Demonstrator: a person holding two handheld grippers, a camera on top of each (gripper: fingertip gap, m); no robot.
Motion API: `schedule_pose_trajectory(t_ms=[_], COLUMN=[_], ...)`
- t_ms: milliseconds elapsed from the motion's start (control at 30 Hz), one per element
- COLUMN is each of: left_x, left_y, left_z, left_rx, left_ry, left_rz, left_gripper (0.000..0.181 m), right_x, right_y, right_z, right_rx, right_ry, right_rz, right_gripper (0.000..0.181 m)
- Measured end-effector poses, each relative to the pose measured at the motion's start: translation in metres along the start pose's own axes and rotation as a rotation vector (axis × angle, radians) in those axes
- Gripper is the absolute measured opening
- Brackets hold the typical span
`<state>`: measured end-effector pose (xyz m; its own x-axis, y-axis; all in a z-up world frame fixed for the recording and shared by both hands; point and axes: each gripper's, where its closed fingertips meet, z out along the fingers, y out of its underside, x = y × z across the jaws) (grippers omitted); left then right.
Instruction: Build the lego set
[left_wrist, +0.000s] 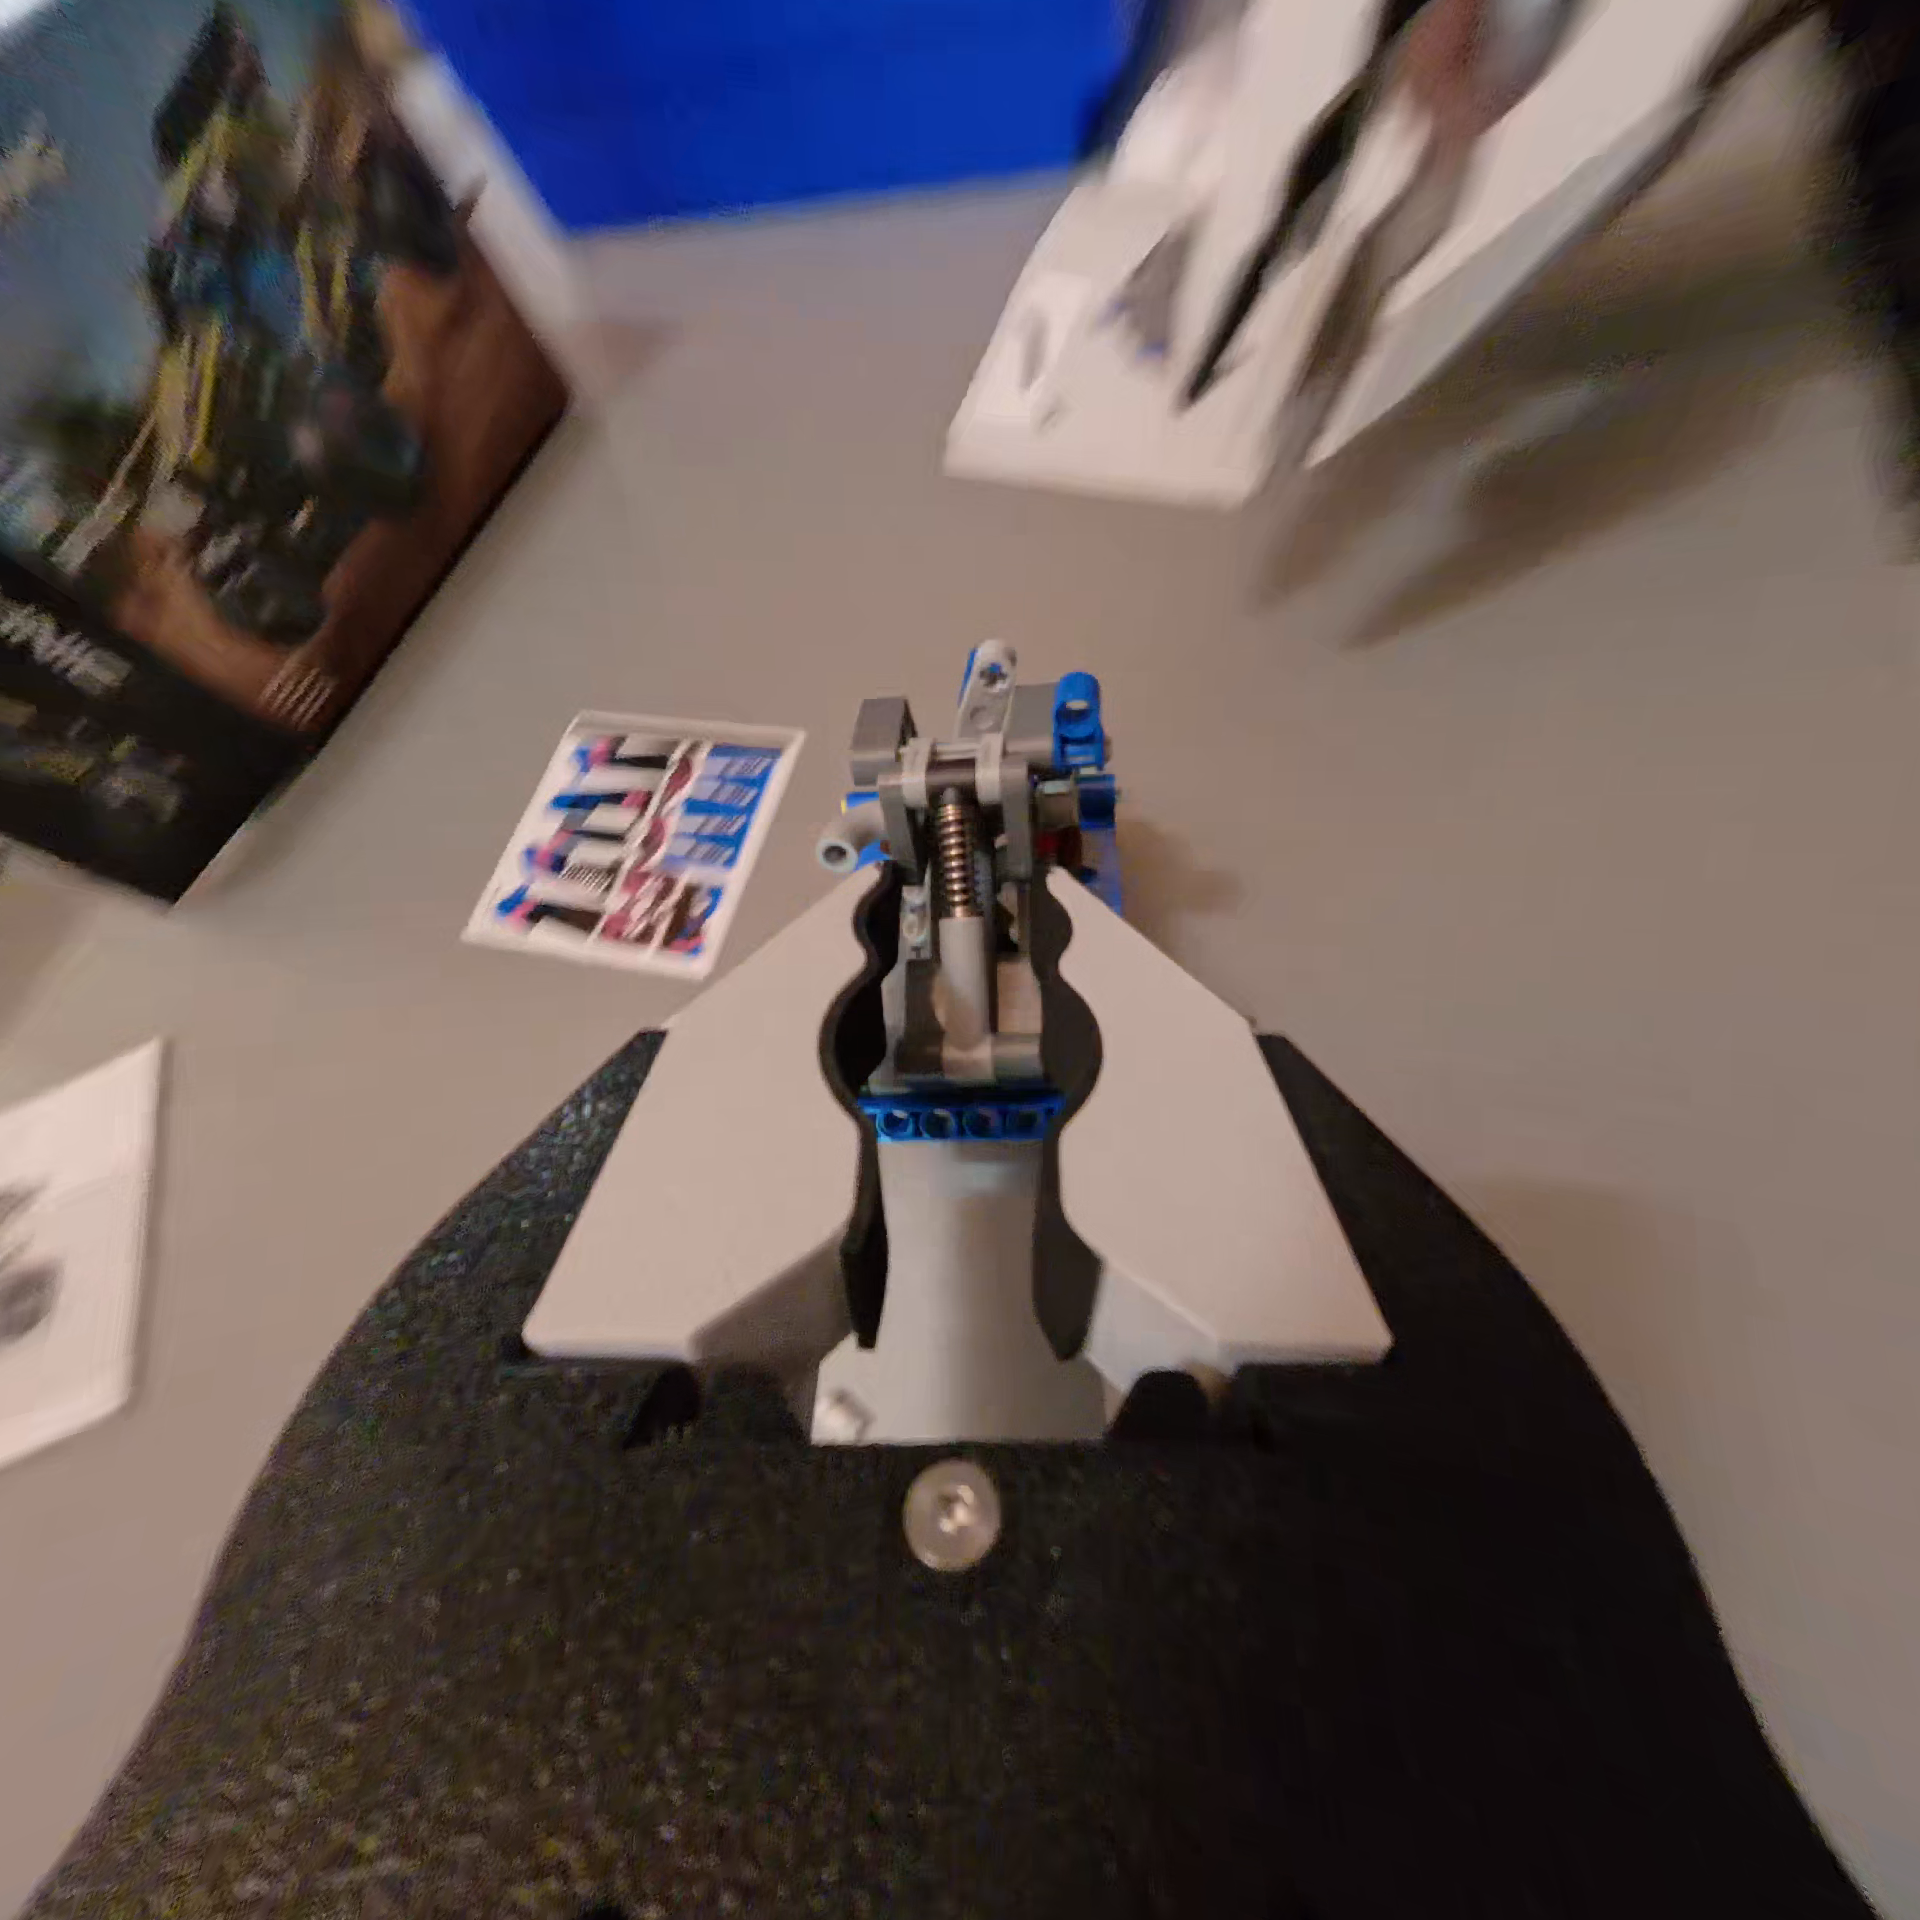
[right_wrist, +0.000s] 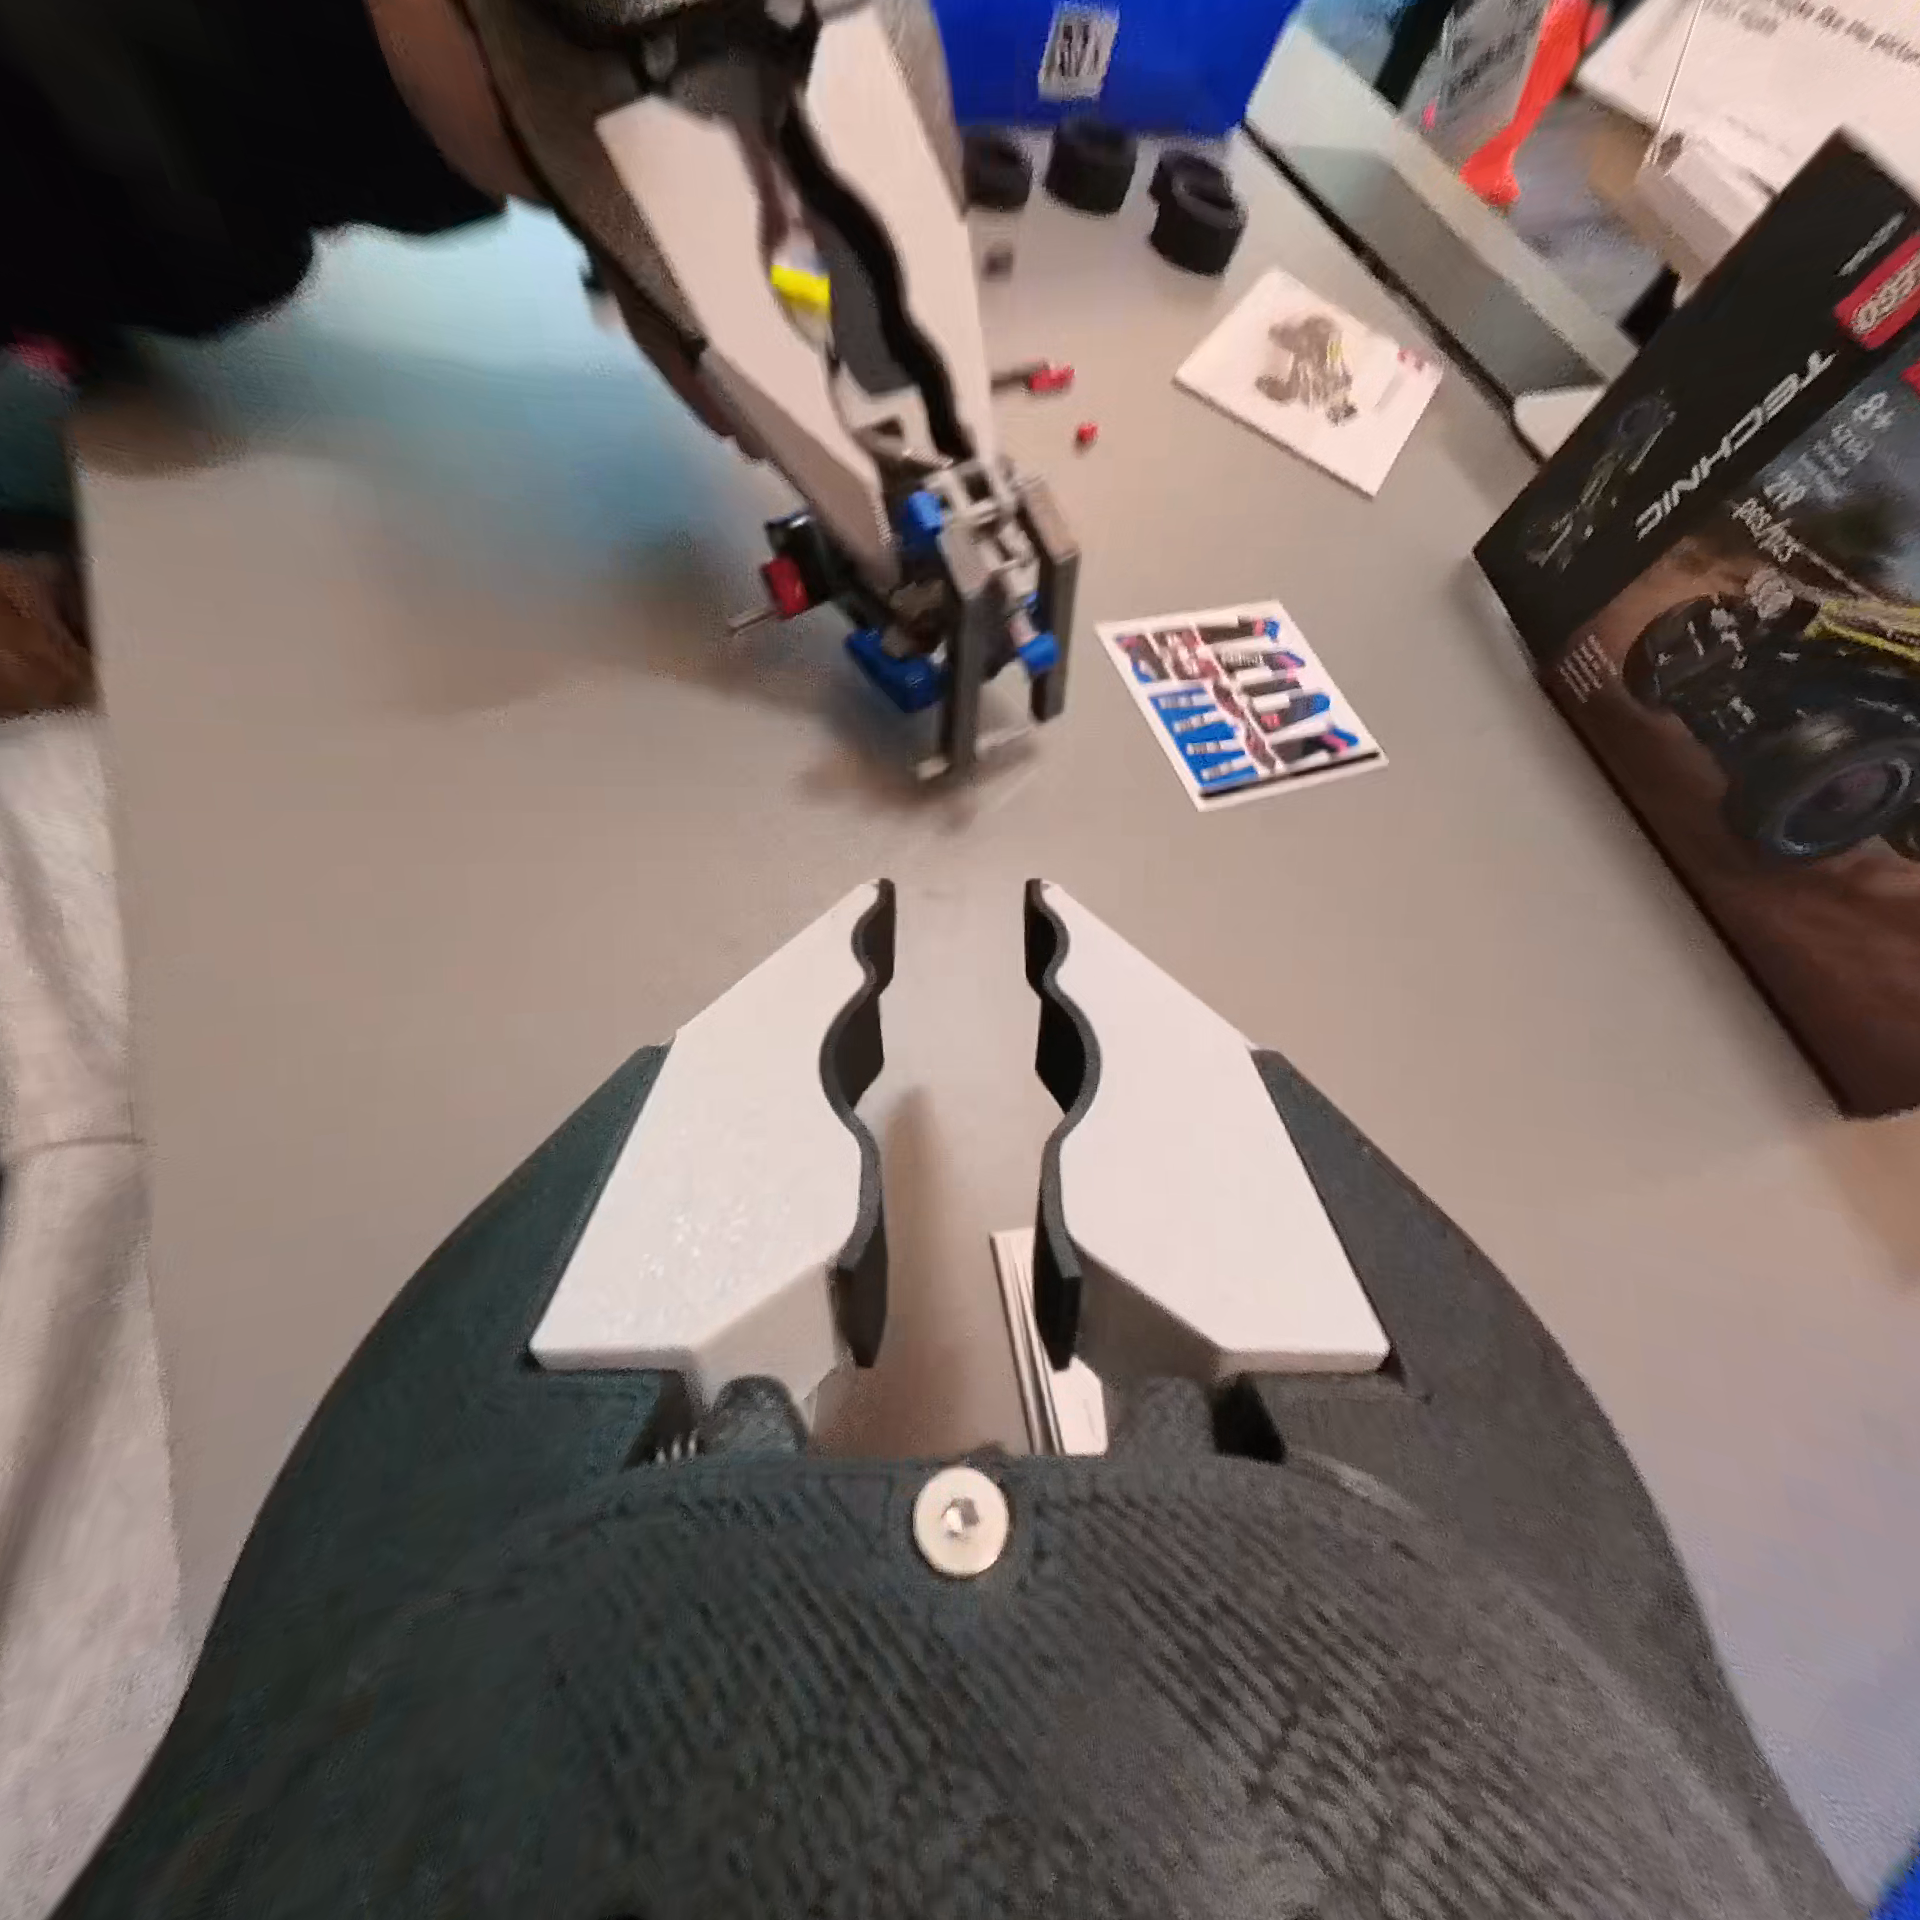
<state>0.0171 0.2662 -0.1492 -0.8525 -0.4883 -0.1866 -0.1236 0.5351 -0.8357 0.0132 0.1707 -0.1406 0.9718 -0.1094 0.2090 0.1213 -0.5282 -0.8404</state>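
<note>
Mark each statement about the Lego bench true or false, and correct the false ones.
1. The left claw grips the grey-and-blue assembly. True.
2. The right claw holds a red pin. False: it is open and empty.
3. The sticker sheet lies flat on the table. True.
4. The box lies under the sticker sheet. False: it stands apart, beside the sheet.
5. Black tyres sit at the far end of the table. True.
6. The assembly contains no spring. False: a metal spring shows in its middle.
</note>
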Motion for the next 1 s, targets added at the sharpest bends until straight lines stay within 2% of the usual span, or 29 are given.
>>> schedule_pose_trajectory(t_ms=[100, 167, 300, 400, 467, 600, 733, 867, 1000], left_x=[0.030, 0.037, 0.058, 0.068, 0.072, 0.076, 0.079, 0.086, 0.082], left_y=[-0.037, -0.054, -0.073, -0.088, -0.095, -0.106, -0.108, -0.111, -0.111], left_z=[-0.026, -0.039, -0.053, -0.059, -0.060, -0.070, -0.073, -0.077, -0.078], left_rx=[0.281, 0.423, 0.565, 0.654, 0.682, 0.744, 0.724, 0.732, 0.715], left_ry=[0.206, 0.259, 0.383, 0.430, 0.433, 0.437, 0.409, 0.429, 0.388], left_rz=[-0.069, -0.090, -0.096, -0.096, -0.084, -0.062, -0.021, -0.009, -0.017], left_gripper=[0.022, 0.021, 0.022, 0.022, 0.021, 0.021, 0.021, 0.021, 0.021], right_x=[-0.006, -0.016, -0.026, -0.042, -0.047, -0.063, -0.068, -0.075, -0.075], right_y=[-0.024, -0.044, -0.081, -0.088, -0.091, -0.103, -0.119, -0.120, -0.122], right_z=[-0.015, -0.027, -0.047, -0.046, -0.044, -0.050, -0.063, -0.061, -0.056], right_rx=[0.162, 0.276, 0.441, 0.412, 0.376, 0.384, 0.442, 0.425, 0.414], right_ry=[-0.088, -0.191, -0.308, -0.334, -0.316, -0.329, -0.301, -0.329, -0.331], right_rz=[0.073, 0.146, 0.254, 0.199, 0.152, 0.060, -0.031, -0.052, -0.030], right_gripper=[0.035, 0.043, 0.053, 0.064, 0.071, 0.058, 0.040, 0.041, 0.051])
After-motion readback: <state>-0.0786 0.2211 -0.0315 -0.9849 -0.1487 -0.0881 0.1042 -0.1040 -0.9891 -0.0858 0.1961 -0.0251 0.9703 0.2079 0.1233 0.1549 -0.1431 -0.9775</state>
